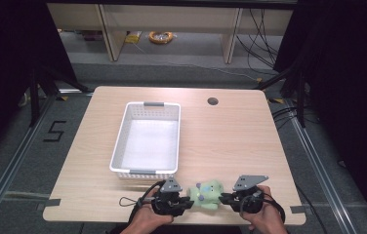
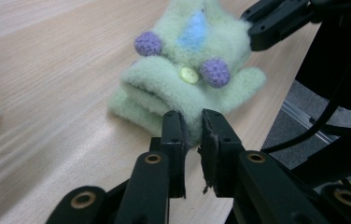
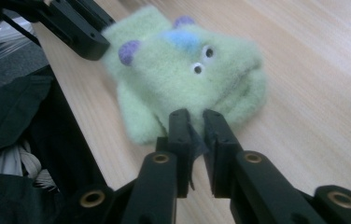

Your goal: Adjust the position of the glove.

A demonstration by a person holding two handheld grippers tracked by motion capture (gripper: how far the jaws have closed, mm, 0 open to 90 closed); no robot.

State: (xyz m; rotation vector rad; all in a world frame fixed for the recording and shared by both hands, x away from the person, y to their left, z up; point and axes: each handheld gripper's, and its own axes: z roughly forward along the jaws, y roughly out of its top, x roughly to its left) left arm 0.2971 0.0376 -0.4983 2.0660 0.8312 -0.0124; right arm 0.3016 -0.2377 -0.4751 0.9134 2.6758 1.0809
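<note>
From the high view, the green plush toy [image 1: 207, 194] lies at the near edge of the wooden table [image 1: 230, 141], directly between my two grippers: my left gripper [image 1: 187, 202] comes at it from the left and my right gripper [image 1: 224, 198] from the right, both equally close, each at one end of its long axis, which runs across the table from hand to hand. The white basket [image 1: 172, 144] stands well apart, farther up the table and toward my left side, so any carry would go forward and leftward; beyond the table are a grey floor, shelf legs and loose cables. In the left gripper view, my left gripper [image 2: 192, 119] has its jaws drawn narrow and pinched on the fuzzy edge of the plush toy [image 2: 183, 79], which stretches away from the tips, with the other gripper's black jaws at the far end. In the right gripper view, my right gripper [image 3: 195, 117] is likewise nearly closed, nipping the toy's [image 3: 187, 70] near edge below its face; the toy rests flat on pale wood grain.
</note>
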